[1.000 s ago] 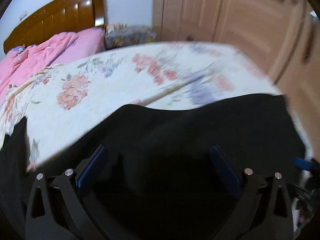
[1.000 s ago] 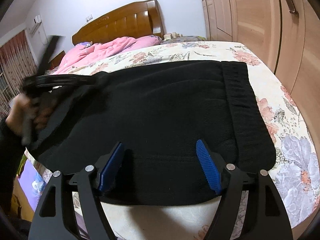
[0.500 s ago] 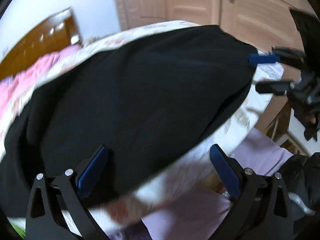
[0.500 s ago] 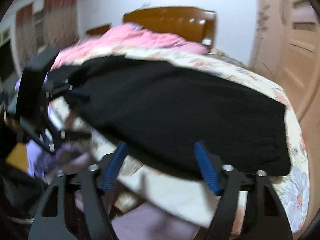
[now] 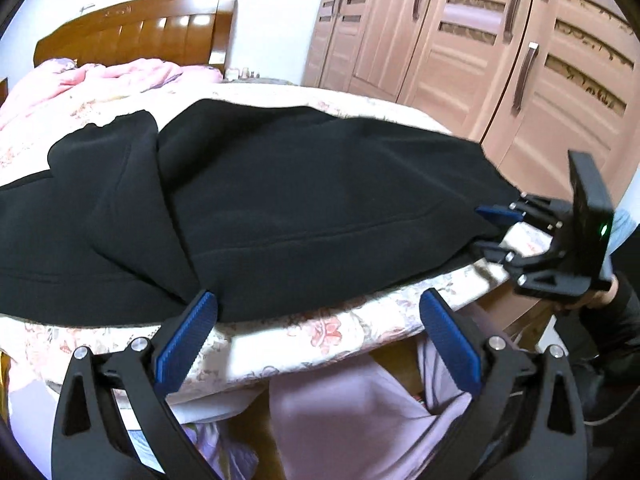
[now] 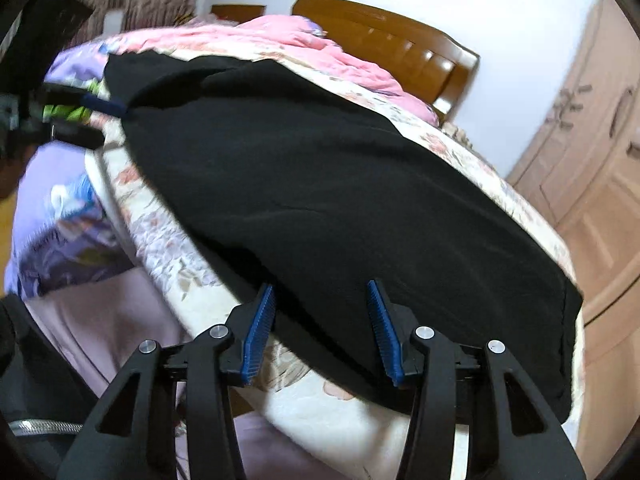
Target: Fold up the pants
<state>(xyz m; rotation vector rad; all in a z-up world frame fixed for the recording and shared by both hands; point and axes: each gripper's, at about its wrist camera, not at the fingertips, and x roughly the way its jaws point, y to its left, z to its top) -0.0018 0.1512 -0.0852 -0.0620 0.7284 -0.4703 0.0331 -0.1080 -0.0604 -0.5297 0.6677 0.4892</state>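
Note:
Black pants (image 5: pixel 304 200) lie flat across the flowered bed cover (image 5: pixel 320 332), with one layer folded over at the left. My left gripper (image 5: pixel 318 336) stands open at the pants' near edge, over the side of the bed; its left pad (image 5: pixel 188 340) is beside the hem. In the right wrist view the same pants (image 6: pixel 340 200) stretch away to the left gripper (image 6: pixel 96 120). My right gripper (image 6: pixel 322 332) is closing with the pants' edge between its pads, which are still apart. From the left wrist view the right gripper (image 5: pixel 494 232) straddles the pants' right corner.
A pink quilt (image 5: pixel 100 80) and a wooden headboard (image 5: pixel 132 32) are at the far end of the bed. Wardrobe doors (image 5: pixel 500 48) stand to the right. A lilac sheet (image 5: pixel 360 412) hangs below the mattress. A dark sleeve (image 5: pixel 616 320) holds the right gripper.
Both grippers have swung from over the pants to the bed's near edge. The right gripper has rolled and its jaws have narrowed around the pants' edge. The left jaws stay wide.

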